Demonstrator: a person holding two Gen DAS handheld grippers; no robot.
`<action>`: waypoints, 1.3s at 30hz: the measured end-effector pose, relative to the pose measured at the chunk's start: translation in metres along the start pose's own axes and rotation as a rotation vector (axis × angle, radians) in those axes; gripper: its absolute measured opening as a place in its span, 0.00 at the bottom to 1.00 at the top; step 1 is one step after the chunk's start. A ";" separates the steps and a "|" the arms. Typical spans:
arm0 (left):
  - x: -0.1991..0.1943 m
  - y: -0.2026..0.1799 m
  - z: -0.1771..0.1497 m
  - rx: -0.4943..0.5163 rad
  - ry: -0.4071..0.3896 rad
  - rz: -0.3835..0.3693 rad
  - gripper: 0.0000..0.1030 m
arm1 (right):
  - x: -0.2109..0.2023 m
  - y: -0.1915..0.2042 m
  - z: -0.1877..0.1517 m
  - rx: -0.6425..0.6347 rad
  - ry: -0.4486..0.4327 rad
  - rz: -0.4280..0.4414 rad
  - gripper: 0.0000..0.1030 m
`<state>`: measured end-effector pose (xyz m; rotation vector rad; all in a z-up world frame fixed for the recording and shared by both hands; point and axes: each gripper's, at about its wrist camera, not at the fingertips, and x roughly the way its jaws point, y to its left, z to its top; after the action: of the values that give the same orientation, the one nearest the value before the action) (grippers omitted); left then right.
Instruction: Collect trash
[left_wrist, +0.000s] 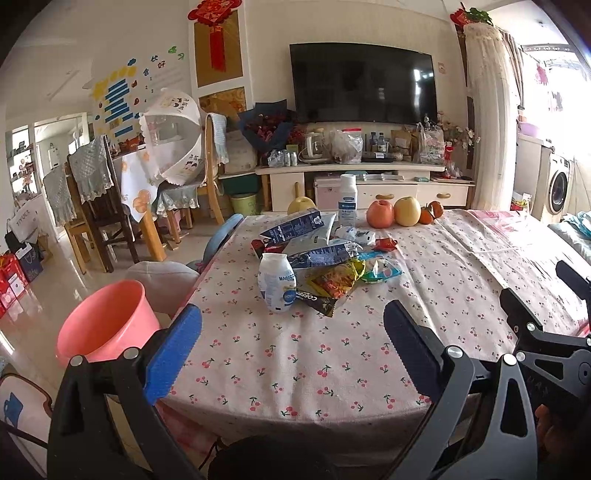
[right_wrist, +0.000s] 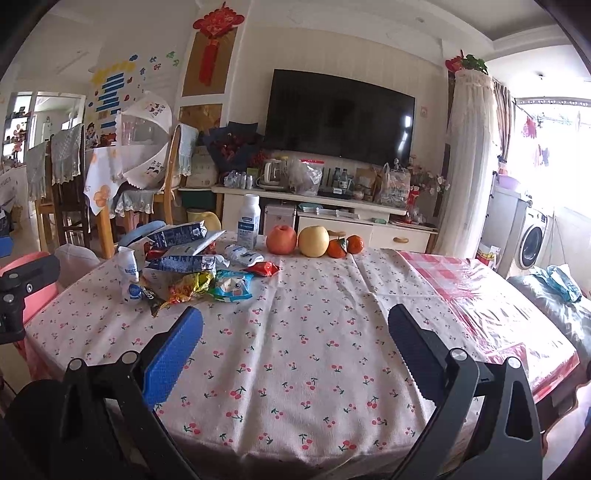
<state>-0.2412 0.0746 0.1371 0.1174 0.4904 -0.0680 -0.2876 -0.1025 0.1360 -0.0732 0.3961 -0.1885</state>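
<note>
Across the lower half of both wrist views: a cherry-print tablecloth (left_wrist: 314, 350) covering the table, bare of objects near the bottom edge.

Bottom of the left wrist frame: left gripper (left_wrist: 291, 328), jaws spread wide, nothing between them but cloth; blue pad (left_wrist: 173, 354) at lower left, dark pad at lower right. Far right edge of that frame: part of the right gripper's black frame.

Bottom of the right wrist frame: right gripper (right_wrist: 295, 328), likewise wide open and holding nothing. Left edge of that frame: black frame of the other tool.

Centre of the left view, left of centre in the right view: trash pile (left_wrist: 325, 258) heaped on the cloth, well beyond both sets of fingers. Within it: white squat bottle (left_wrist: 277, 282) upright at the near left of the heap, dark coffee sachet (left_wrist: 319, 301) just beside its base, yellow-red snack wrapper (left_wrist: 338, 278), blue-green wrapper (left_wrist: 380, 267), flattened blue milk cartons (left_wrist: 293, 225) stacked behind, small red wrapper (left_wrist: 386, 243) toward the right.

Upper centre, behind the heap: tall white bottle (left_wrist: 348, 199) standing upright. Right of it, in a row: red apple (left_wrist: 380, 214), yellow pear (left_wrist: 407, 210), two small oranges (left_wrist: 431, 213).

Lower left of the left view: pink bucket (left_wrist: 107, 321) beside the table edge, off the cloth, mouth open upward.

Upper centre of both views: dark television (left_wrist: 364, 83) on the wall.
</note>
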 end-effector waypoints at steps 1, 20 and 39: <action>0.000 -0.001 -0.001 0.001 0.001 0.000 0.96 | 0.001 -0.001 0.001 0.002 0.003 0.003 0.96; 0.022 -0.013 -0.024 0.040 0.011 -0.032 0.96 | 0.014 0.001 -0.004 -0.004 0.048 0.025 0.96; 0.063 -0.011 -0.033 0.000 0.108 -0.071 0.96 | 0.051 -0.006 -0.008 -0.003 0.141 0.020 0.96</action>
<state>-0.2027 0.0656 0.0774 0.1044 0.6021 -0.1314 -0.2455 -0.1189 0.1105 -0.0586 0.5371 -0.1737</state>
